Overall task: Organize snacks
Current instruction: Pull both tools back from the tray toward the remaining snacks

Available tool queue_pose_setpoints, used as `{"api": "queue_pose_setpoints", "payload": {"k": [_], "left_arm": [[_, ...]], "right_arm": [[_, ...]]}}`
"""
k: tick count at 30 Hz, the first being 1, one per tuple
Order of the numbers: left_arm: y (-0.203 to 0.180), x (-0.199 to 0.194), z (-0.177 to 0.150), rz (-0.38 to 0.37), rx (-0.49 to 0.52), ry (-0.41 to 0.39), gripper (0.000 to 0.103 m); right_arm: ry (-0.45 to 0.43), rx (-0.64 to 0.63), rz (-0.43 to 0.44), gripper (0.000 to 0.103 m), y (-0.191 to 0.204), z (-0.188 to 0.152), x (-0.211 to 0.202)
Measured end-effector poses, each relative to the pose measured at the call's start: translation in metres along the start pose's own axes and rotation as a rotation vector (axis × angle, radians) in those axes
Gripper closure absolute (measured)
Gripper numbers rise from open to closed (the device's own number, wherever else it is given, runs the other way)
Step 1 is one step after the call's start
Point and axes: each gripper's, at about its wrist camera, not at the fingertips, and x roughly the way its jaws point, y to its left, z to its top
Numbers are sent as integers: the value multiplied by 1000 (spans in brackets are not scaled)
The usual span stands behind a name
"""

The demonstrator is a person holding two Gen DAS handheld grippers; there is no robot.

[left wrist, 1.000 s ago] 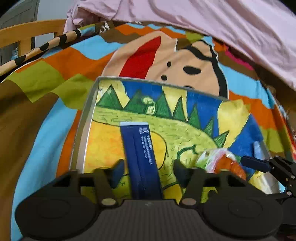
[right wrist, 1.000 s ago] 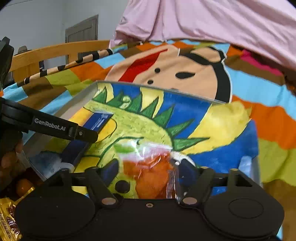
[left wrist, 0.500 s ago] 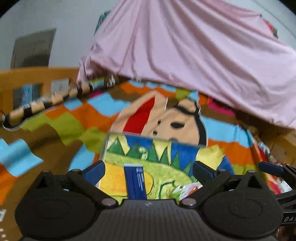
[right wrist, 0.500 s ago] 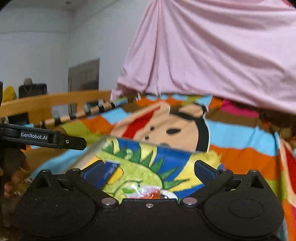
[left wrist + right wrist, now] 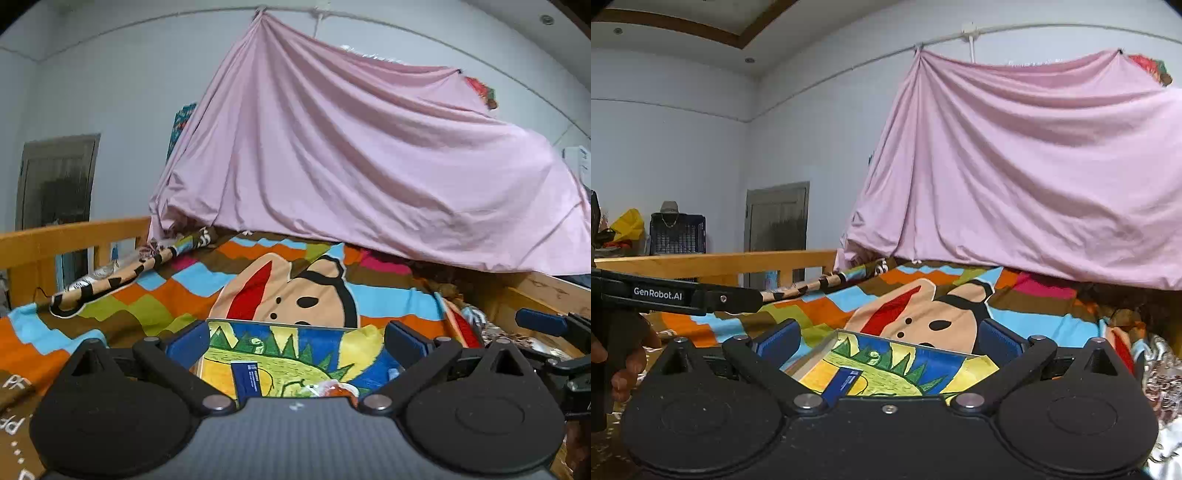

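A shallow tray (image 5: 354, 350) with a dinosaur drawing lies on the colourful blanket (image 5: 177, 295). In it lie a dark blue snack packet (image 5: 246, 380) and a clear packet of orange snacks (image 5: 332, 388). My left gripper (image 5: 297, 343) is raised above the tray's near side, open and holding nothing. My right gripper (image 5: 888, 339) is also open and holds nothing, over the same tray (image 5: 964, 369), where the blue packet (image 5: 846, 378) shows. The right gripper's blue fingertip (image 5: 539, 321) appears at the far right of the left wrist view. A hand (image 5: 624, 369) holds the left gripper.
A pink sheet (image 5: 351, 166) hangs over the far end of the bed. A wooden rail (image 5: 713, 262) runs along the left side, with a door (image 5: 775, 218) behind it. Shiny wrappers (image 5: 1160, 373) lie on the right of the blanket.
Both grippers have risen, pulled back and tilted up from the tray. Their jaws have spread wide, leaving the blue packet and the orange snack packet lying in the tray.
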Motion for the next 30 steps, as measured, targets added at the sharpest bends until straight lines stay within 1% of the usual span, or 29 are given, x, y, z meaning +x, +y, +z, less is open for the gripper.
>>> {"api": "queue_pose_setpoints", "payload": {"k": [4,8,12,16,18,21,25,28,30], "left_arm": [[-8,-31,-7,-11,27,-12,0],[-11,-61,-20,-22,27,-13,0],[-13,-81,-34,-37,51,5,0],[-15,-98,-44,-40,99,1,0],[-15,-104,-48,-44,104,6,0],[-16,-110,-55,-57,99,29,0],[-18,-113,-65,-69,96,69,0],[-19,-114,-73,-73,104,117,0],[-18,-113,-80,-73,83,159,0]], "right_arm": [[-20,-16,-13,1,9,0,-40],[-13,-35,-17,1,18,-4,-73],[-6,-41,-24,1,26,-9,-98],[-8,-31,-44,1,31,-17,-120],[-3,-26,-52,1,32,-20,-129],[14,-8,-60,1,30,-26,-141],[59,0,-72,1,30,-35,-151],[95,6,-67,1,32,-42,-155],[118,12,-61,1,32,-45,-155]]}}
